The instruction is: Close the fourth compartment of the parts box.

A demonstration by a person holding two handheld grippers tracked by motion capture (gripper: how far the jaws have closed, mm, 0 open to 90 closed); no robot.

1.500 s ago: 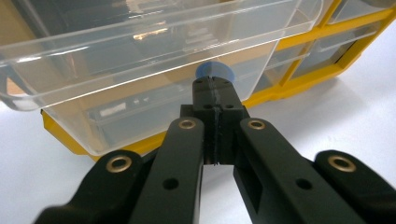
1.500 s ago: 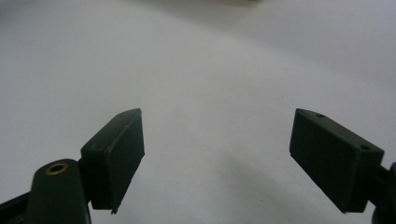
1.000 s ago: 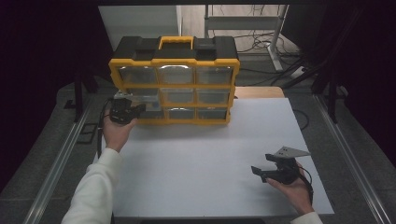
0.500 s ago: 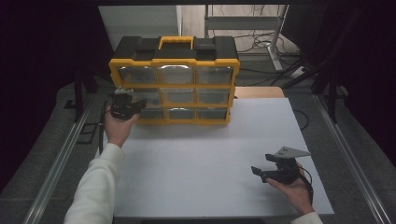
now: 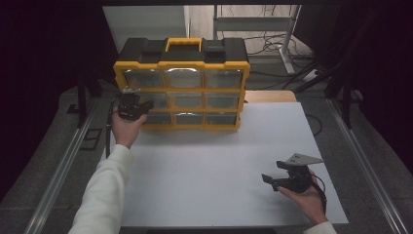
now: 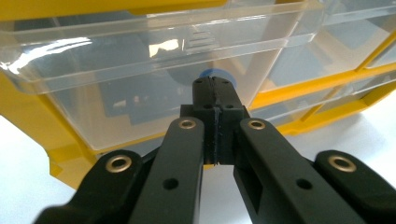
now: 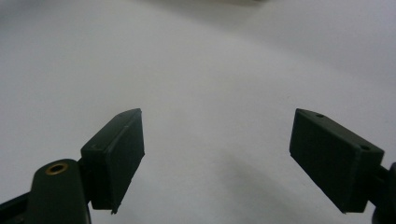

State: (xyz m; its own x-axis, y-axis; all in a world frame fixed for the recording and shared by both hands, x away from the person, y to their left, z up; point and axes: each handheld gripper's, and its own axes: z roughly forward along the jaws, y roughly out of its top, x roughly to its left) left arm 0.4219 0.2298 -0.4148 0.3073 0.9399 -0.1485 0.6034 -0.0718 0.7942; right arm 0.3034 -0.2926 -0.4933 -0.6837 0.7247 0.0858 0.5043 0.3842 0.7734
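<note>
The organizer box, yellow-framed with a black top and a carrying handle, is stood upright at the far edge of the white table, its clear drawers turned toward the person so that each can be reached from the front. The left tool is held against the box's left column of drawers, at the middle row. In the left gripper view its two black jaws are pressed together, tip to tip, and the left tool is aimed at the front of a clear drawer; whether the lip is actually pinched between the tips or merely touched cannot be told. A closed, narrow tip of this kind is judged suited to hooking or nudging the drawer front, and the low, level approach fits a pull straight out from the box. A blue round thing is glimpsed inside the drawer, just past the tips.

The right tool is kept well away from the box, near the table's front right corner, its jaws spread wide with nothing between them, apparently parked until needed.
</note>
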